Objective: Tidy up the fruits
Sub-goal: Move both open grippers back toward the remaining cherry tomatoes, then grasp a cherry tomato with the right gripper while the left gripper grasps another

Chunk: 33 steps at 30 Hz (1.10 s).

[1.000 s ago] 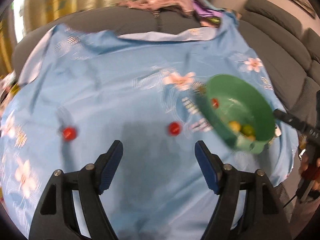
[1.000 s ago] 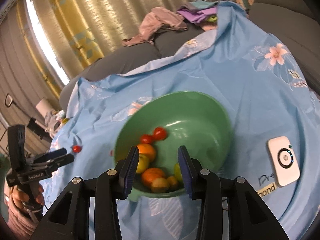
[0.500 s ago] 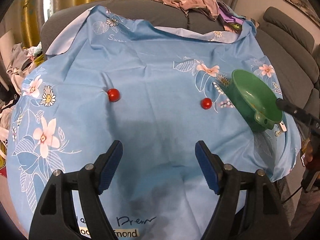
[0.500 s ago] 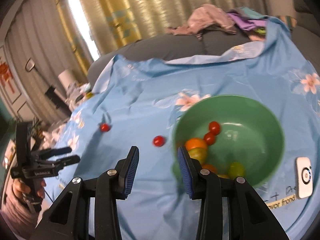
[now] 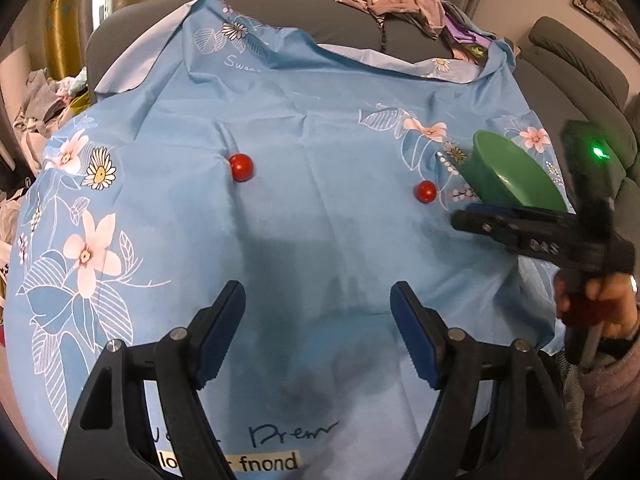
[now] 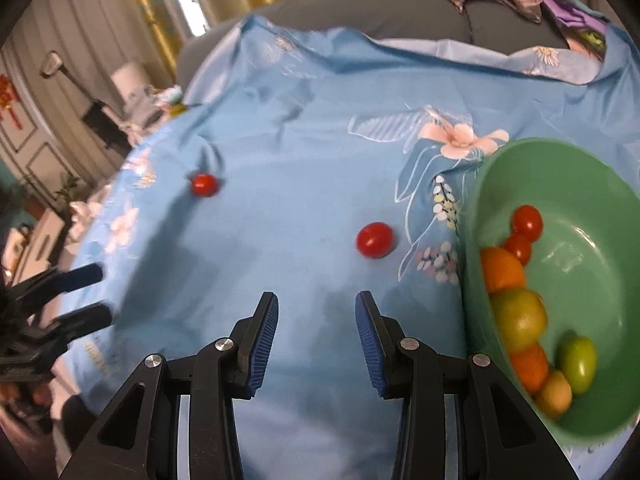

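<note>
Done: several fruits are gathered in the green bowl (image 6: 560, 280), at 3 o'clock.
Left: two red tomatoes (image 6: 374, 240) (image 6: 204, 184) are loose on the cloth.
Tongs: left tongs (image 5: 318, 332) wide, empty; right tongs (image 6: 316, 332) parted, empty.

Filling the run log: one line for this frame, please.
left gripper: open, empty | right gripper: open, empty | two red tomatoes on cloth: near, far | green bowl: holds fruit
</note>
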Motion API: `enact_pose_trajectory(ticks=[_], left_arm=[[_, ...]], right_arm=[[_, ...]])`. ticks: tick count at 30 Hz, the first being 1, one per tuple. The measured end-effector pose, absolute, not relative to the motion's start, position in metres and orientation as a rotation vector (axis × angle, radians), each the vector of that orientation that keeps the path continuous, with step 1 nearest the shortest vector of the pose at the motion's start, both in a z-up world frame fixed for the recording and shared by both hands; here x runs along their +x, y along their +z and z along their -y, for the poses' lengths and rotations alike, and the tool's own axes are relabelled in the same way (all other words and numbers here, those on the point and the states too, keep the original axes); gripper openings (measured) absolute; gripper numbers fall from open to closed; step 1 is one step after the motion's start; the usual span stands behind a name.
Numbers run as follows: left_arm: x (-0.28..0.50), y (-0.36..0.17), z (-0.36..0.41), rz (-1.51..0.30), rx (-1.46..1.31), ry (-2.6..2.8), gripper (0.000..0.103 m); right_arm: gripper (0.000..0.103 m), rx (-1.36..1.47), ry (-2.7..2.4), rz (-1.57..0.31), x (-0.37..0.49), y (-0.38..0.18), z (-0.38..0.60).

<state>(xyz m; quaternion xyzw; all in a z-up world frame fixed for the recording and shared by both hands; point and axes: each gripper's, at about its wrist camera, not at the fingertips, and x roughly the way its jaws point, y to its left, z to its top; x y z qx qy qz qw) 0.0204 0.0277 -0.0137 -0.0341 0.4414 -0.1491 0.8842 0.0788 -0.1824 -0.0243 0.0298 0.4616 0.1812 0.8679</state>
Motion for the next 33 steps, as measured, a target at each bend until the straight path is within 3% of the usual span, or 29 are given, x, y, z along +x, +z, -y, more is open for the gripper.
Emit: enact_pose_trajectory(ticks=[33], left_arm=[[0.042, -0.025, -0.058, -0.904, -0.137, -0.317, 0.075]], right_arm=[[0.038, -0.063, 0.241, -1.038, 0.186, -0.038, 0.14]])
